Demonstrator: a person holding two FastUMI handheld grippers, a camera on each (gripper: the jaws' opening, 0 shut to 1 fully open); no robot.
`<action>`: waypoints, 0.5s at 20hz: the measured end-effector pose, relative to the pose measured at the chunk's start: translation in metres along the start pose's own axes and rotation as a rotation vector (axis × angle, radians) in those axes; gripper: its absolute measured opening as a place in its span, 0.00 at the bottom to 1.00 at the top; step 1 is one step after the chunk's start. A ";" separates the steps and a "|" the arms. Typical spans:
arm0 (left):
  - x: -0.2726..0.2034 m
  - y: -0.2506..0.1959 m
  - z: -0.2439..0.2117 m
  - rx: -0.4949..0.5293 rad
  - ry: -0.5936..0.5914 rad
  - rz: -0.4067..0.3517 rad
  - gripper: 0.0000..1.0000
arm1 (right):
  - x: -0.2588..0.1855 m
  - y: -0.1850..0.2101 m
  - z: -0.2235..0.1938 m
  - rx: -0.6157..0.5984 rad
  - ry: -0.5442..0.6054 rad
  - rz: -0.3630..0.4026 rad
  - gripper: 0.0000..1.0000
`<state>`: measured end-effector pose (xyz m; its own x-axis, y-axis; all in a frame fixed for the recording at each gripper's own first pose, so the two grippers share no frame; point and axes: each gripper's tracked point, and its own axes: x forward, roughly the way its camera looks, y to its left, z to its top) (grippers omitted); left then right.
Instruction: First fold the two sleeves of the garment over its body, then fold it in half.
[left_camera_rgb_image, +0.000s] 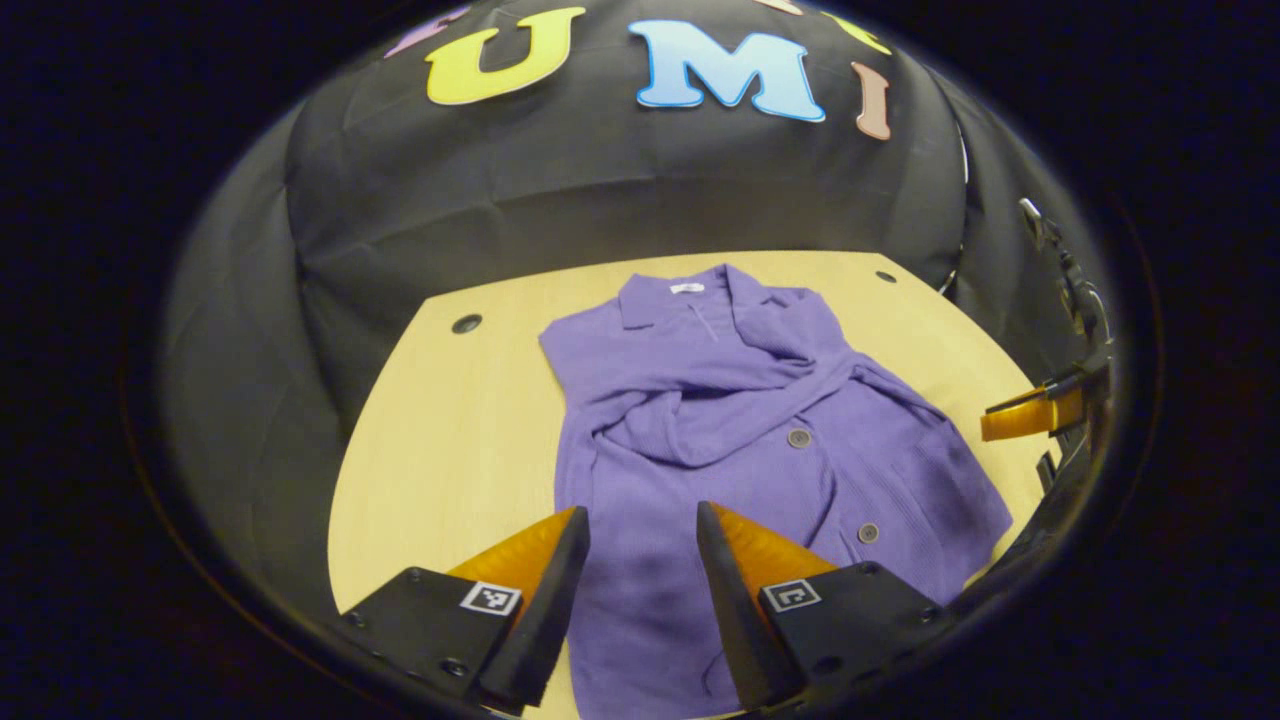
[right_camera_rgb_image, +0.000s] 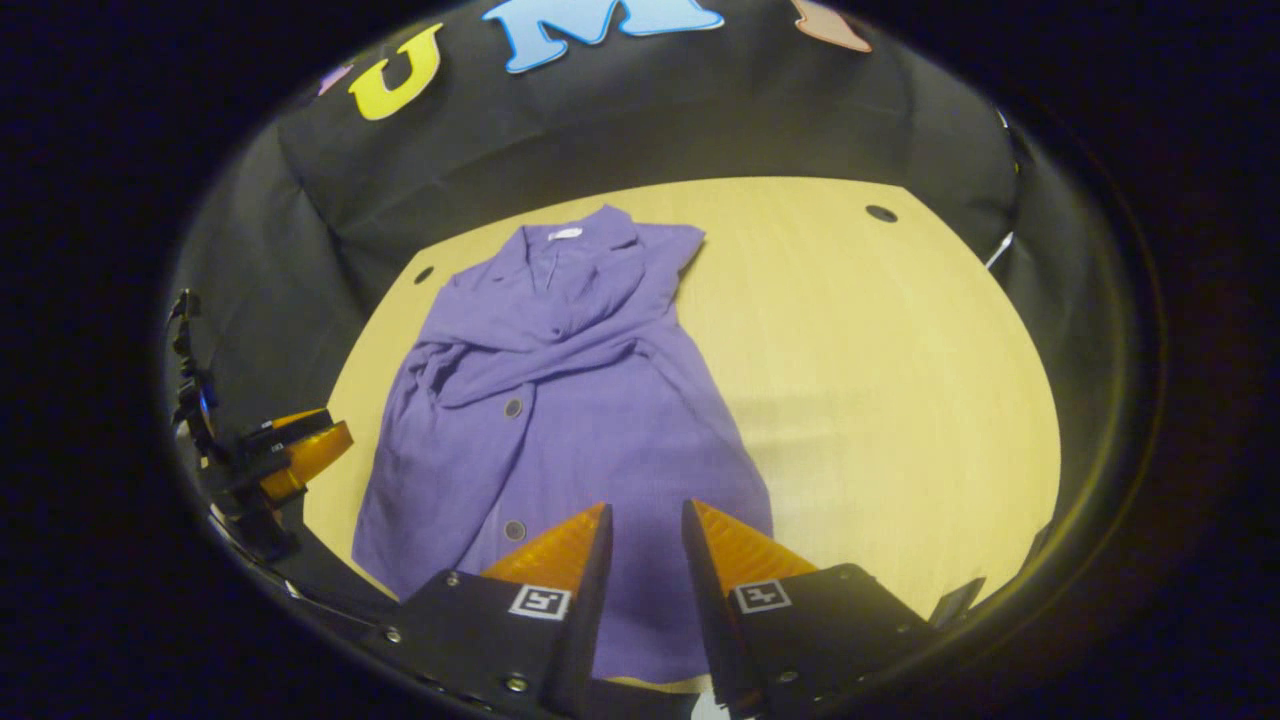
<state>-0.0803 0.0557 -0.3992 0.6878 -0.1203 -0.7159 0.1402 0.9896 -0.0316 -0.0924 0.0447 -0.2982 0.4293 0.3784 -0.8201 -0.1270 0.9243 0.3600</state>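
The purple garment (left_camera_rgb_image: 760, 440) lies flat on the wooden surface (left_camera_rgb_image: 450, 450), collar at the far end and hem nearest the fingers, with both sleeves already crossed over its chest in a loose, bunched band. The left gripper (left_camera_rgb_image: 640, 530) hovers above the hem with its fingers parted by a moderate gap and nothing between them; cloth shows through the gap, but I cannot tell whether the tips touch it. The right gripper (right_camera_rgb_image: 645, 525) hangs over the hem likewise, fingers a little closer together, also empty.

The half fold looks like the step ahead, and the sleeves are the weak point. They are only draped, not pressed flat, so lifting the hem quickly could drag them off the body or leave a lump inside the fold. Pinching only the top layer near the buttons (left_camera_rgb_image: 798, 437) would open the front panel instead of raising the whole hem. Uneven lift between the two hands would skew the fold.

Beyond the left fingers, bare surface runs on their left side up to a round hole (left_camera_rgb_image: 466, 323). Right of the right fingers lies a wide bare stretch; the surface edge sits just beneath both grippers, so the hem has little room to slide nearward.
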 end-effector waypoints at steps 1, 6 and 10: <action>-0.003 0.001 -0.010 -0.002 0.017 0.002 0.76 | 0.002 0.003 -0.004 -0.008 0.019 0.012 0.45; -0.012 0.002 -0.044 0.001 0.084 -0.017 0.97 | 0.010 0.008 -0.033 -0.056 0.125 -0.010 0.97; -0.006 0.010 -0.070 0.058 0.150 0.004 0.98 | 0.012 -0.004 -0.059 -0.116 0.210 -0.076 0.97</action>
<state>-0.1331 0.0715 -0.4440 0.5754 -0.0987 -0.8119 0.1815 0.9833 0.0091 -0.1397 0.0483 -0.3359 0.2479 0.2984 -0.9217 -0.2081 0.9456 0.2502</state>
